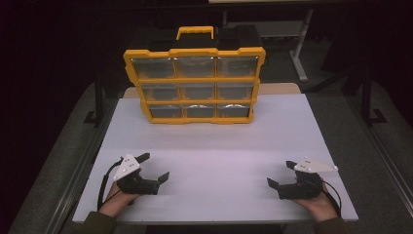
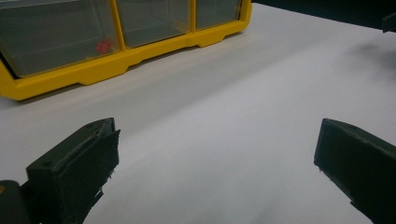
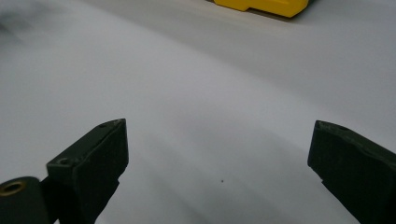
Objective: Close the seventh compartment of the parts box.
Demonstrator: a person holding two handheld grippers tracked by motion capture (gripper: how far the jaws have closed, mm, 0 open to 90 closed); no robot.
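Both grippers are parked at the near edge of the white table point(image 1: 209, 146) with jaws spread wide and nothing in them: left gripper point(image 1: 155, 168) around 7 o'clock, right gripper point(image 1: 279, 174) around 5. The yellow drawer organizer point(image 1: 195, 85) stands upright at 12 o'clock, well apart from both. Something small and red point(image 2: 103, 45) sits in a bottom drawer. I'd go for that drawer's front edge square-on and brace the case with the other gripper so it won't tip.

White table point(image 1: 214, 146); yellow nine-drawer organizer point(image 1: 195, 80) with carry handle standing upright at its 12 o'clock edge; small red item point(image 2: 103, 45) inside one clear drawer.
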